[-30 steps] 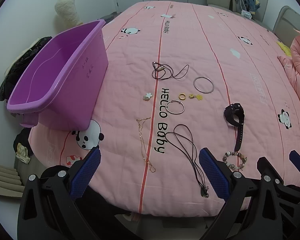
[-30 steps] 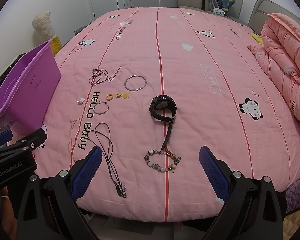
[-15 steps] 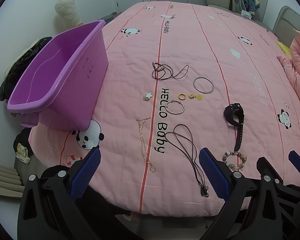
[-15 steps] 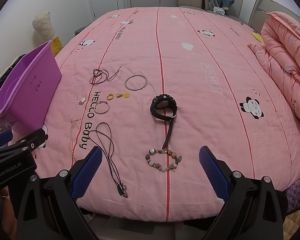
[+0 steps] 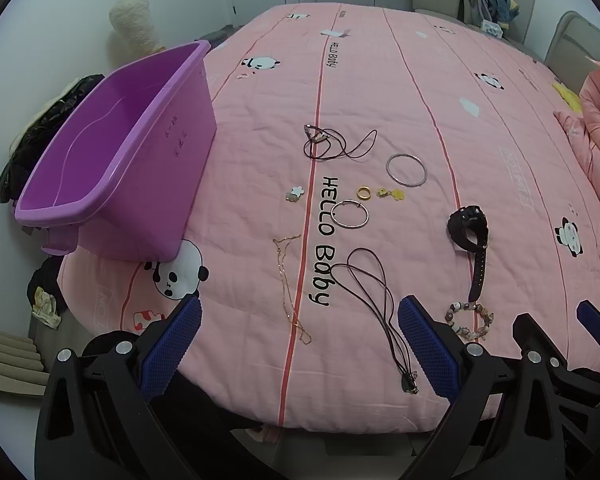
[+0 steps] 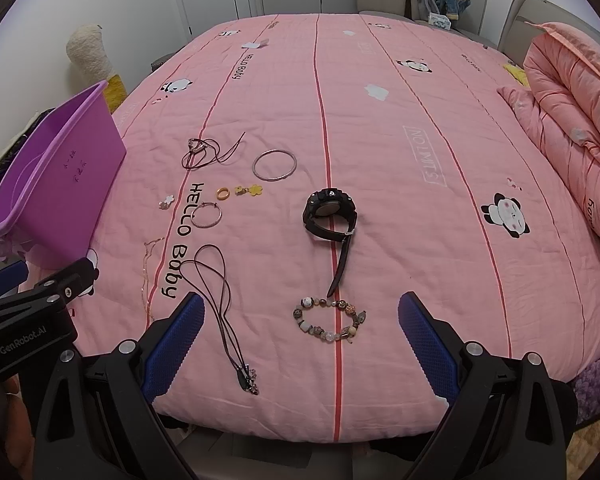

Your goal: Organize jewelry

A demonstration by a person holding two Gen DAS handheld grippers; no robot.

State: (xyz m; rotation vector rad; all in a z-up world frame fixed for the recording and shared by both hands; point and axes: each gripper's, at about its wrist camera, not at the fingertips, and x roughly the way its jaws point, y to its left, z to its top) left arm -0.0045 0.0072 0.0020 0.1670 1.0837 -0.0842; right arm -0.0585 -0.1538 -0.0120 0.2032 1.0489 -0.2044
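Ahead, in the left wrist view, the left gripper (image 5: 298,342) hung wide-spread and empty at the foot of the pink bedspread (image 5: 380,92). A purple bin (image 5: 140,184) stood left; a gold chain (image 5: 288,288) and black cord necklace (image 5: 374,300) lay nearest.

In the right wrist view, the right gripper (image 6: 300,340) gaped wide, empty, over a beaded bracelet (image 6: 330,322), with a black watch (image 6: 330,216) beyond.
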